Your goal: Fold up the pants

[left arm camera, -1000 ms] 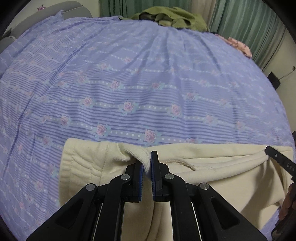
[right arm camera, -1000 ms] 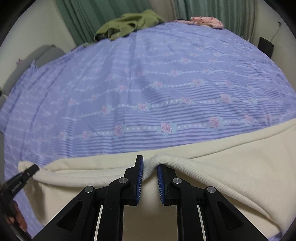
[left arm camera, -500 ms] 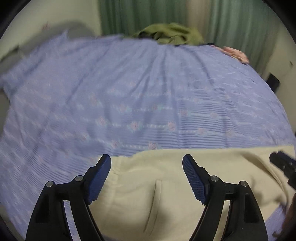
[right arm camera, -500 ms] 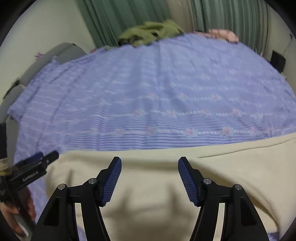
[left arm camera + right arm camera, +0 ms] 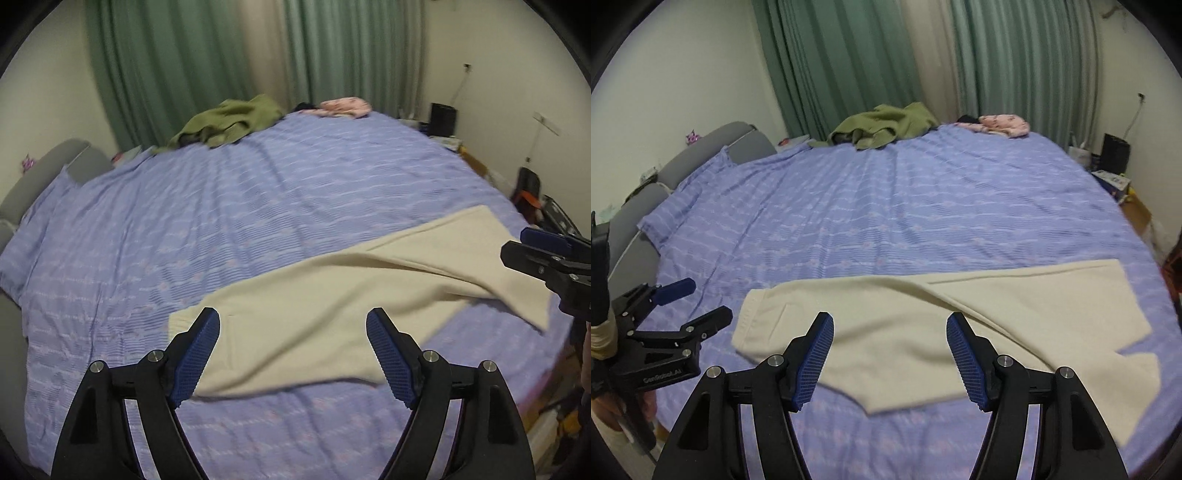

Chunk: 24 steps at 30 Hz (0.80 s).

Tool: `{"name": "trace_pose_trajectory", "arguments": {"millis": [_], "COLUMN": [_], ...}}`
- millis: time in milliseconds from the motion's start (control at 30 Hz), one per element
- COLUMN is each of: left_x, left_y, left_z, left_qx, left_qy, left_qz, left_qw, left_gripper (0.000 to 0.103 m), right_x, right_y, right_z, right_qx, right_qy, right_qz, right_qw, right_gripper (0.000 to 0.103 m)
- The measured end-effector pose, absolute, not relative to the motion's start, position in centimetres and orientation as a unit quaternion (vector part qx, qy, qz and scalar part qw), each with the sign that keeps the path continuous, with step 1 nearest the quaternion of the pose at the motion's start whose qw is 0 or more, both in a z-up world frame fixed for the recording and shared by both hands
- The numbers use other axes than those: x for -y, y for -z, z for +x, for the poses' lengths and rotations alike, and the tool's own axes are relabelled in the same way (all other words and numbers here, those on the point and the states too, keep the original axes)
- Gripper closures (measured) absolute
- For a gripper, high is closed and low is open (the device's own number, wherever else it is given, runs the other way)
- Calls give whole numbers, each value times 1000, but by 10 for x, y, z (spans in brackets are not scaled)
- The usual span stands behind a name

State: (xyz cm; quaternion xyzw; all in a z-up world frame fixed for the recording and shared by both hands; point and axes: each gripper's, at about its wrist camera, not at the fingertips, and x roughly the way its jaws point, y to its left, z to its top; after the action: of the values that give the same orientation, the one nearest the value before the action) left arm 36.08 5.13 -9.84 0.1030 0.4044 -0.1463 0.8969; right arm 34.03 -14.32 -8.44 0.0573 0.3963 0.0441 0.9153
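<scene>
Cream pants [image 5: 332, 314] lie flat on the purple flowered sheet [image 5: 258, 203] near the bed's front edge, waistband to the left, legs running right. In the right wrist view the pants [image 5: 905, 314] show one leg laid over the other, slightly askew. My left gripper [image 5: 293, 321] hangs above the waistband end, its jaws opening, with nothing between them. My right gripper [image 5: 890, 321] is open above the middle of the pants and holds nothing. Each gripper appears in the other's view: the left gripper [image 5: 705, 301] at the left edge, the right gripper [image 5: 524, 243] at the right edge.
A green garment [image 5: 882, 125] and a pink garment [image 5: 1001, 123] lie at the bed's far edge, before green curtains. A grey headboard [image 5: 713, 147] lines the left side. A black bin [image 5: 1115, 151] and boxes stand on the floor to the right.
Both grippers were shut on the pants' folded edge; they have let go, opened, and risen back from the bed. The pants now lie flat on the sheet.
</scene>
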Motion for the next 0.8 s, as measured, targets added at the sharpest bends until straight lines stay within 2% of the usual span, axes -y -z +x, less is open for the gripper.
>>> {"name": "trace_pose_trajectory", "arguments": {"millis": [133, 167, 367, 600, 800], "left_x": [-16, -5, 73, 171, 239], "left_y": [77, 73, 70, 91, 128], "left_z": [322, 313, 269, 232, 211], "left_qx": [-402, -402, -393, -406, -432], "left_qy": [179, 187, 200, 154, 124], "left_qz": [91, 87, 85, 45, 50], "left_qw": [893, 892, 893, 900, 892], "left_gripper": [19, 18, 17, 17, 17], "right_x": [183, 191, 267, 377, 443], "right_y": [58, 54, 49, 69, 113], "right_z": [293, 284, 232, 206, 206], "right_qx": [-388, -387, -387, -407, -458], "right_qy": [-21, -17, 12, -11, -36], "right_qz": [64, 63, 55, 50, 21], "right_qw": [919, 920, 920, 912, 888], "right_gripper": [38, 35, 33, 33, 33]}}
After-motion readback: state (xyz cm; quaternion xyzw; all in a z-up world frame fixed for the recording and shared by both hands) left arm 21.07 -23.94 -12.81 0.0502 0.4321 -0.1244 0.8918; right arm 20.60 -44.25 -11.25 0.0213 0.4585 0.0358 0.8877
